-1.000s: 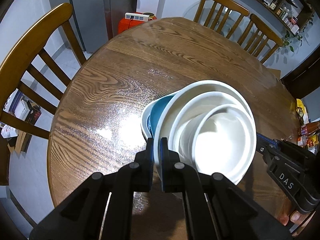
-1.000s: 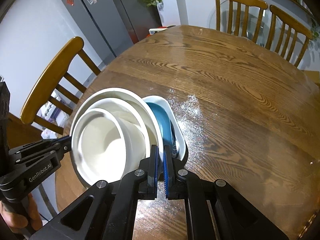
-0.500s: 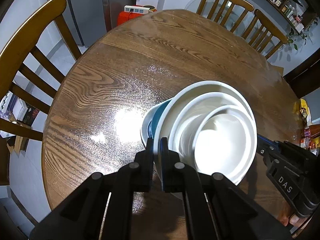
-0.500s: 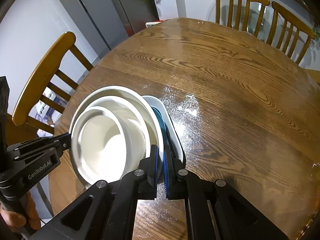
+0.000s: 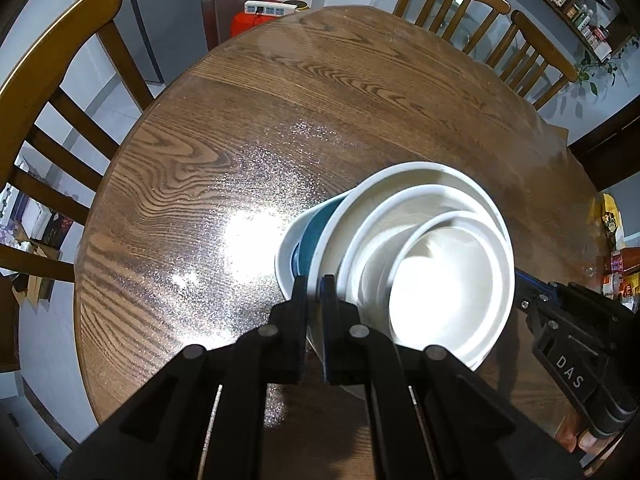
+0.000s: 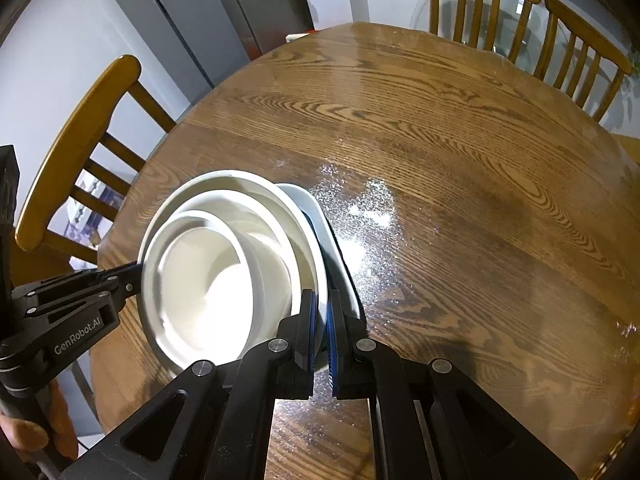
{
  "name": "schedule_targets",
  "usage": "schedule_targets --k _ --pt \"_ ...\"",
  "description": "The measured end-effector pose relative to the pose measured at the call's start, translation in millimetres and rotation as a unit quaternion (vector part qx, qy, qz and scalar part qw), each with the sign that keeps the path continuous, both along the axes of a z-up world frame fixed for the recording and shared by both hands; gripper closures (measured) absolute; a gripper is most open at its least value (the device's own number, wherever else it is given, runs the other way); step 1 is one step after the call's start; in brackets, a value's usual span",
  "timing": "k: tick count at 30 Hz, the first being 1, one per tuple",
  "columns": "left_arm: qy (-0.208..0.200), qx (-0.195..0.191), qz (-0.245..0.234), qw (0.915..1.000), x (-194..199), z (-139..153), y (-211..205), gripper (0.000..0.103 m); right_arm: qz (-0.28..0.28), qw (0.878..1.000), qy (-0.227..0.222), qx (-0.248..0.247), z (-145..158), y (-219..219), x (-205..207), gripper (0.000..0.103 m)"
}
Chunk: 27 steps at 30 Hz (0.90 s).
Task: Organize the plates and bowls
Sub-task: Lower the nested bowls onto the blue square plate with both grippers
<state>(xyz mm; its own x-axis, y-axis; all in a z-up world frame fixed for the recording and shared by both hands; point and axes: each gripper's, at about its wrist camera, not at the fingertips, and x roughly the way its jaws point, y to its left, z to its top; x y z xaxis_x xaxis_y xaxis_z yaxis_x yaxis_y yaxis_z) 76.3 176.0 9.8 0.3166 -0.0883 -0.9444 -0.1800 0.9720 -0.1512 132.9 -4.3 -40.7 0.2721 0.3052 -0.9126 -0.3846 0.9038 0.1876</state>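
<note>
A nested stack of dishes hangs above the round wooden table [image 5: 360,92]: a large white bowl [image 5: 404,184] holds two smaller white bowls [image 5: 448,280], with a blue dish [image 5: 314,228] and a white plate [image 5: 285,252] beneath. My left gripper [image 5: 314,292] is shut on the rim of the large white bowl at one side. My right gripper [image 6: 319,312] is shut on the opposite rim [image 6: 316,280]. The stack [image 6: 224,264] is tilted. The other gripper shows at the edge of each view.
Wooden chairs stand around the table: one at the left [image 5: 48,64], two at the far right [image 5: 500,12]. A grey fridge [image 6: 168,12] and a red box with a power strip [image 5: 256,20] are behind. Shelves with jars [image 5: 592,8] line the far wall.
The dish stack has risen higher above the table with both grippers still clamped on it. More of the table shows beneath.
</note>
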Motion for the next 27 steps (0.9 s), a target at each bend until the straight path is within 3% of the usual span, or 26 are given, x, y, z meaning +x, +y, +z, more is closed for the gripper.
schedule_targets --k 27 --pt "-0.011 0.002 -0.002 0.9999 6.8 -1.0 -2.2 0.102 -0.016 1.0 -0.02 -0.013 -2.2 1.9 2.3 0.094"
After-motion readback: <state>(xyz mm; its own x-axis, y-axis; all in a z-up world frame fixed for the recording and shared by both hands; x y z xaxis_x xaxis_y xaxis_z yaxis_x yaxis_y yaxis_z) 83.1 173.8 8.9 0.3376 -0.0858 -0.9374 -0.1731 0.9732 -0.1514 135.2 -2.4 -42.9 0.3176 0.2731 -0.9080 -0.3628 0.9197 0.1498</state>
